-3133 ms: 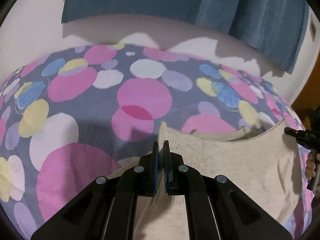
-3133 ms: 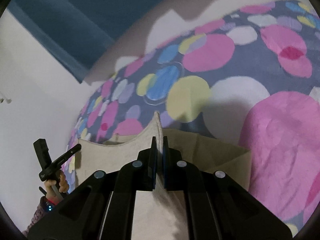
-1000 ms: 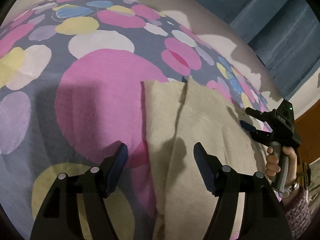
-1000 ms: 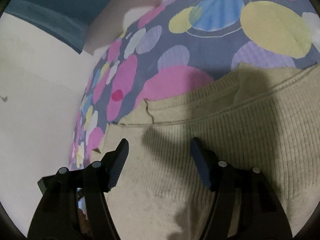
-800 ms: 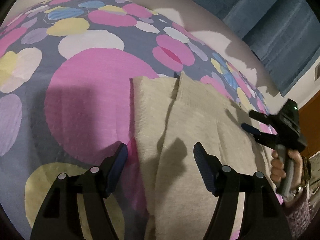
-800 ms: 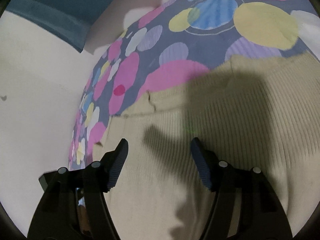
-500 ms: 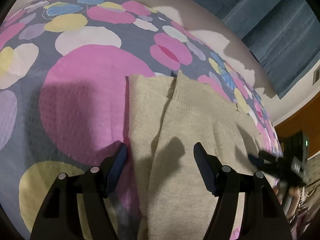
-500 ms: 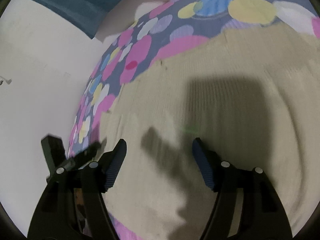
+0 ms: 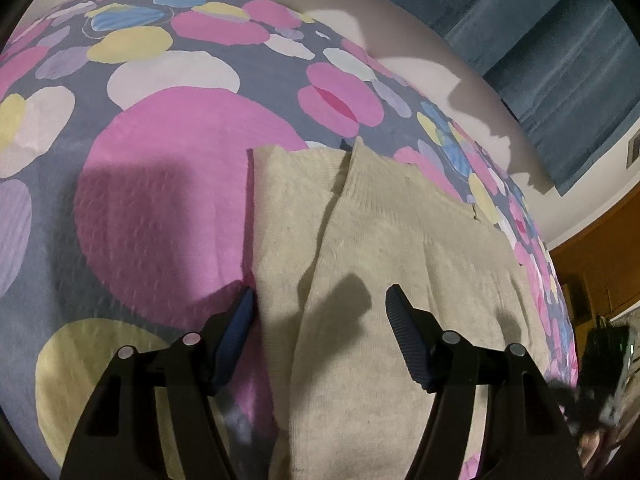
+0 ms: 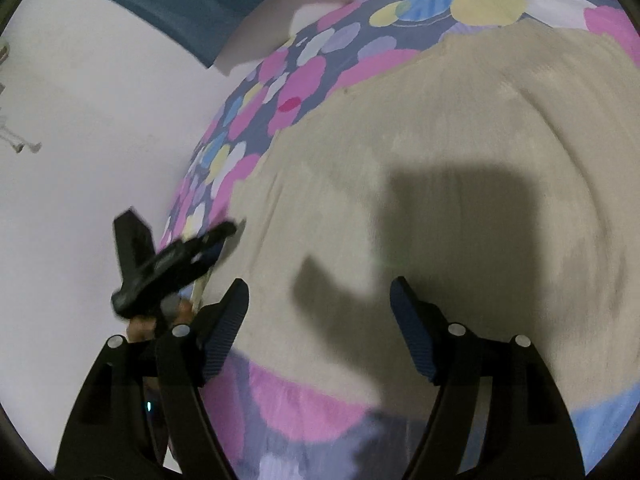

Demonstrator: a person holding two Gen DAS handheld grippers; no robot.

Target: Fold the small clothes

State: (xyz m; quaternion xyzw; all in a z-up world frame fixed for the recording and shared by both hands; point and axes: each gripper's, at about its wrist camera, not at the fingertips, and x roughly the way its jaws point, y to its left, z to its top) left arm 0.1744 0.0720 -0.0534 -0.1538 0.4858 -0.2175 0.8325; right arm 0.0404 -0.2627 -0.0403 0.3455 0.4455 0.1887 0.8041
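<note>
A beige knit garment (image 9: 392, 264) lies flat on the spotted bedspread (image 9: 168, 208), one sleeve folded in along its left side. My left gripper (image 9: 320, 320) is open and empty, just above the garment's left edge. In the right wrist view the same garment (image 10: 460, 152) fills the frame. My right gripper (image 10: 320, 312) is open and empty above its near edge. The left gripper (image 10: 216, 240) shows there at the left, blurred, at the garment's side edge. The right gripper shows only as a dark blur at the far right of the left wrist view.
The bedspread (image 10: 304, 76) is grey with pink, yellow and blue circles. A white wall (image 10: 92, 92) lies beyond the bed. Blue curtains (image 9: 552, 48) hang behind it. Brown wooden furniture (image 9: 600, 256) stands at the right.
Both grippers let go of the garment and opened, and it now lies flat. The right gripper has pulled back toward the near edge. The left one has shifted slightly.
</note>
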